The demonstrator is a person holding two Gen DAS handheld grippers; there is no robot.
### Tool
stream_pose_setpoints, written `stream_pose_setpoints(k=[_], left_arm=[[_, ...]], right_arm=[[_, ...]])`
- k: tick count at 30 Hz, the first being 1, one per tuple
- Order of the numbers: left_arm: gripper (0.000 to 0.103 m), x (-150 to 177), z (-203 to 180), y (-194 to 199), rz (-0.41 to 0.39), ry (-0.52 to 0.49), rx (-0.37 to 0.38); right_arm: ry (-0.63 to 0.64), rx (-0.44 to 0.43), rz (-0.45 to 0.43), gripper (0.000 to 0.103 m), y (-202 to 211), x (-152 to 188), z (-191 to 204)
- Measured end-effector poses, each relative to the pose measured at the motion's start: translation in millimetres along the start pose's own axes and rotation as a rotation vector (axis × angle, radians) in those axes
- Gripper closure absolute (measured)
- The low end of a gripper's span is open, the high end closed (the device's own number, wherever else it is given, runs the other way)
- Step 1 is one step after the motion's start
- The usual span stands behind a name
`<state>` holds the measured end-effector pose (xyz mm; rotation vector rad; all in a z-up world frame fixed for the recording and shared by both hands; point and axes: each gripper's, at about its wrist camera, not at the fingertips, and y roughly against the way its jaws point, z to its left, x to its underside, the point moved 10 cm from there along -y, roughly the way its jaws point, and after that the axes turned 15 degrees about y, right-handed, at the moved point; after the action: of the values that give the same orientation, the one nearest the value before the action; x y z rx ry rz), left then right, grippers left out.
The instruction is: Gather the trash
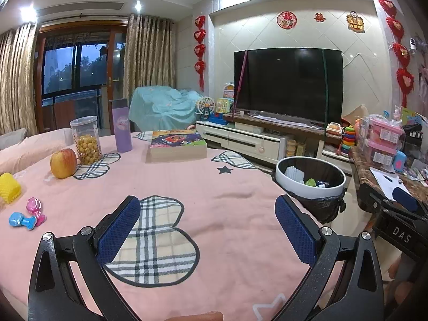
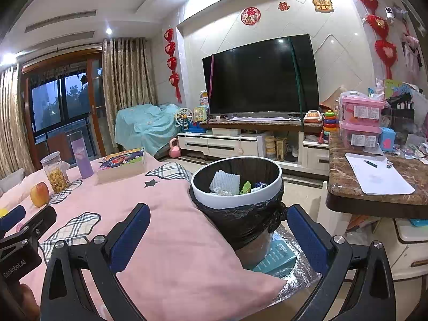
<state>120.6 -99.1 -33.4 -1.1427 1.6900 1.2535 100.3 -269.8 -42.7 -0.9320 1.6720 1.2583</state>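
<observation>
A round white-rimmed trash bin (image 2: pixel 235 200) lined with a black bag stands just past the table's right edge; it shows too in the left wrist view as the bin (image 1: pixel 310 184). Inside lie a white foam net (image 2: pixel 224 180), crumpled paper and a green wrapper (image 2: pixel 245 187). My right gripper (image 2: pixel 218 232) hangs open in front of the bin, over the table's corner, empty. My left gripper (image 1: pixel 207 227) is open and empty above the pink tablecloth (image 1: pixel 203 187).
On the table stand an apple (image 1: pixel 63 163), a snack jar (image 1: pixel 85 140), a purple bottle (image 1: pixel 121 125), a book (image 1: pixel 176 144), a yellow spiky toy (image 1: pixel 9 187) and small plastic toys (image 1: pixel 28 215). A marble counter (image 2: pixel 374 184) with paper and boxes is right of the bin. A TV stands behind.
</observation>
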Motion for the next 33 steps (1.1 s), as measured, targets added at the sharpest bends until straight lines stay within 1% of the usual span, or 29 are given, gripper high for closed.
stream_pose_setpoints(k=[11, 33], left_arm=[[0.0, 0.9, 0.5, 0.6, -0.006, -0.001, -0.003], [0.0, 3.8, 1.3, -0.6, 0.01, 0.001, 0.009]], right_arm=[[-0.005, -0.002, -0.009, 0.0, 2.2, -2.9, 2.0], [-0.022, -0.023, -0.009, 0.0, 4.9, -2.8, 1.4]])
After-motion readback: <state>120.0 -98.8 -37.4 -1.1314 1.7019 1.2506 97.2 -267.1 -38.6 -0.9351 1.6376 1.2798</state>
